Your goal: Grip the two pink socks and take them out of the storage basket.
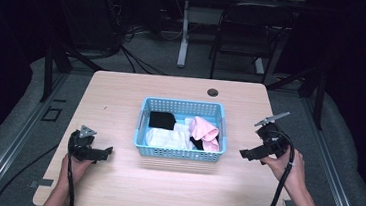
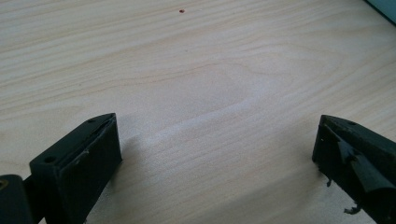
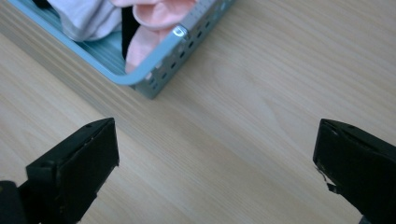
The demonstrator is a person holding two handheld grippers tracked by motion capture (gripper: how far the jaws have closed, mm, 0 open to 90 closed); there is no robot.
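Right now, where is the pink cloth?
In the high view, the pink cloth lies in the blue basket's right half, beside white cloth.

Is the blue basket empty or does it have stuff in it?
Not empty. The blue basket holds a white cloth, a pink cloth and a black piece.

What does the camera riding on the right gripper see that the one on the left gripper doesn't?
Right gripper view: a corner of the blue basket with pink cloth and white cloth inside it, ahead of the right gripper.
Left gripper view: a small dark speck on the wood, ahead of the left gripper.
Both: a wooden table under two black jaws set wide apart, gripping nothing.
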